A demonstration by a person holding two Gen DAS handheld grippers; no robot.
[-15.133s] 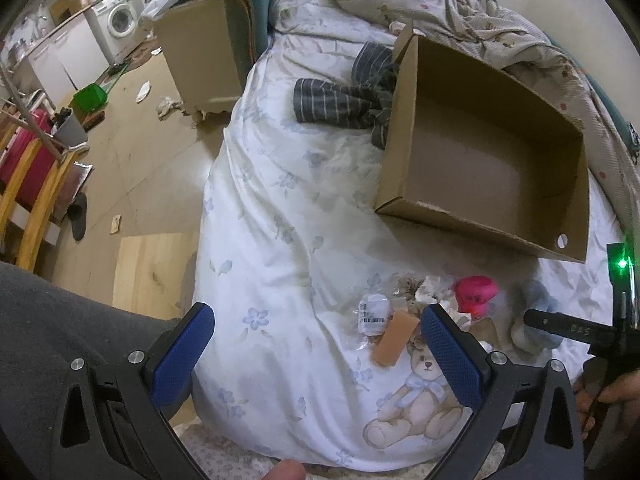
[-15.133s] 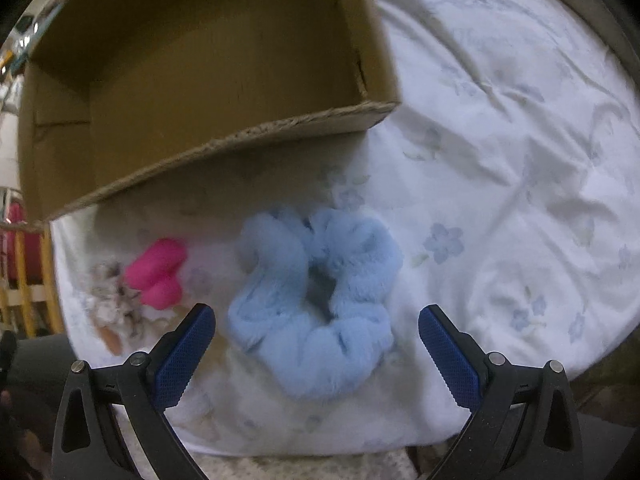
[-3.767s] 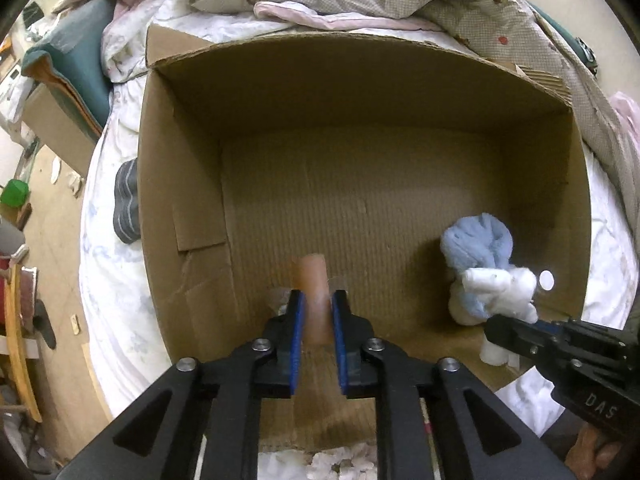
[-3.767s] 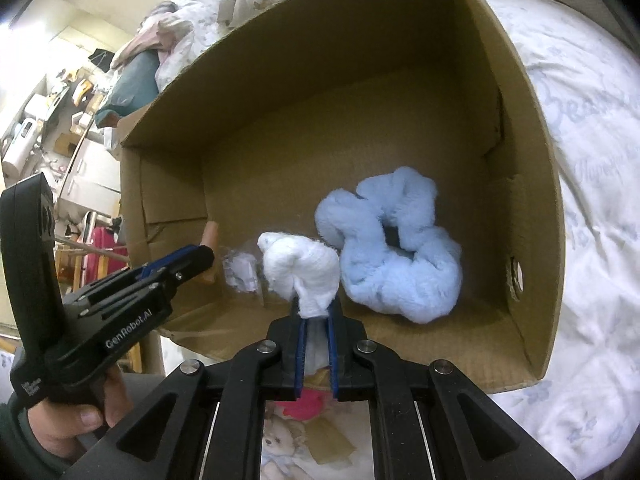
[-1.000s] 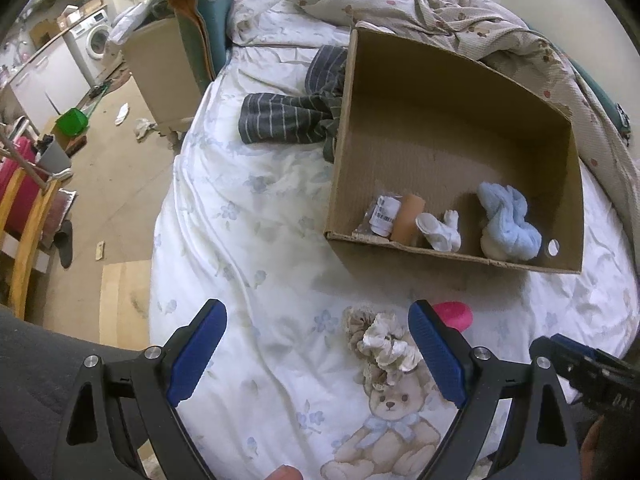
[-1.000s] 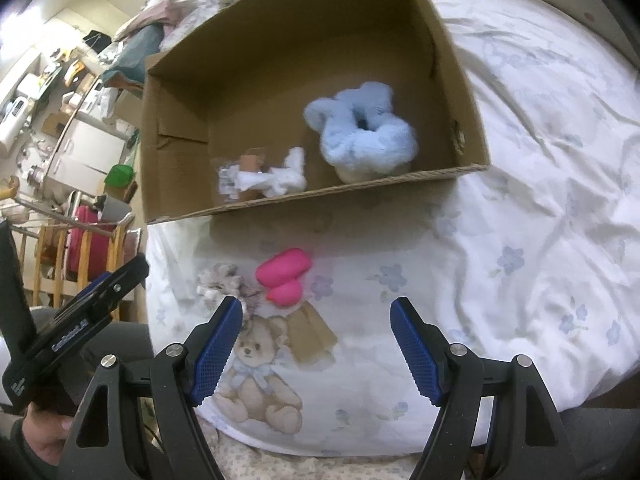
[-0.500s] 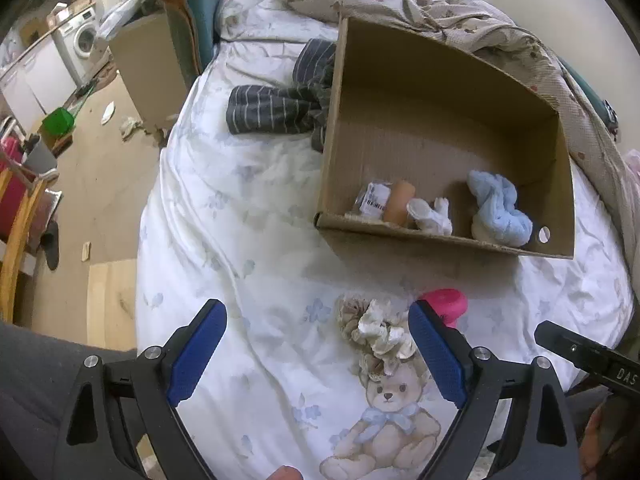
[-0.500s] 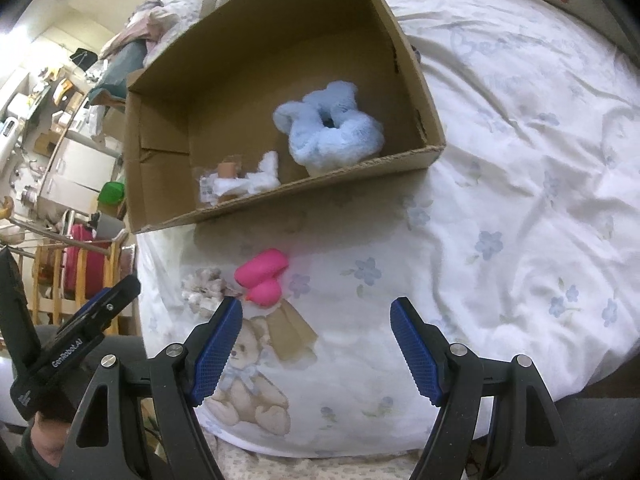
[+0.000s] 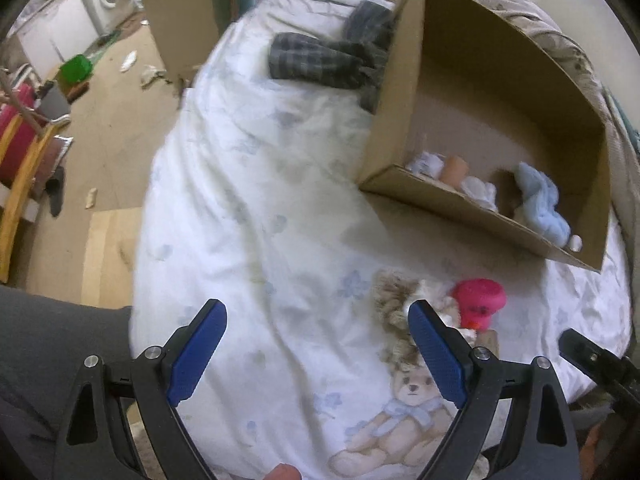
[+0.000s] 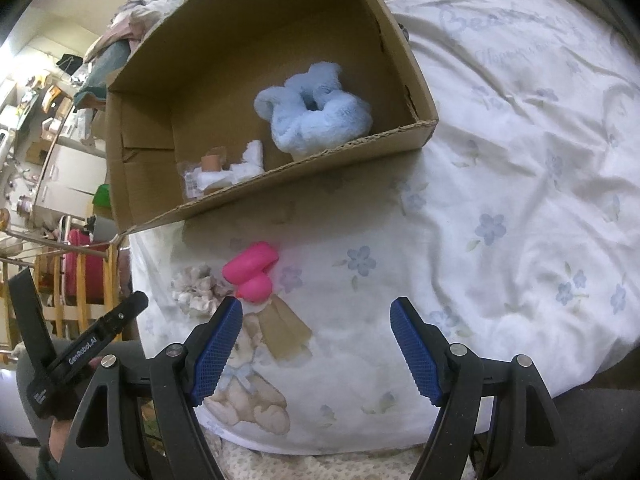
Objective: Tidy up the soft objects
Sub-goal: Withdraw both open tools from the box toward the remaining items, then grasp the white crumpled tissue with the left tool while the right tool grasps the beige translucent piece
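Pink plush (image 10: 252, 270) and the frilly scrunchie (image 10: 196, 288) sit on the bed just short of the cardboard box (image 10: 416, 128), both hand-held grippers, right (image 10: 316, 312) and left (image 9: 316, 320), wide open and empty, so I'd drop low, straddle each squarely, then squeeze gently.

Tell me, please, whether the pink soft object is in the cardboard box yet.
Out. The pink soft object lies on the bedsheet in front of the cardboard box, beside the beige scrunchie.
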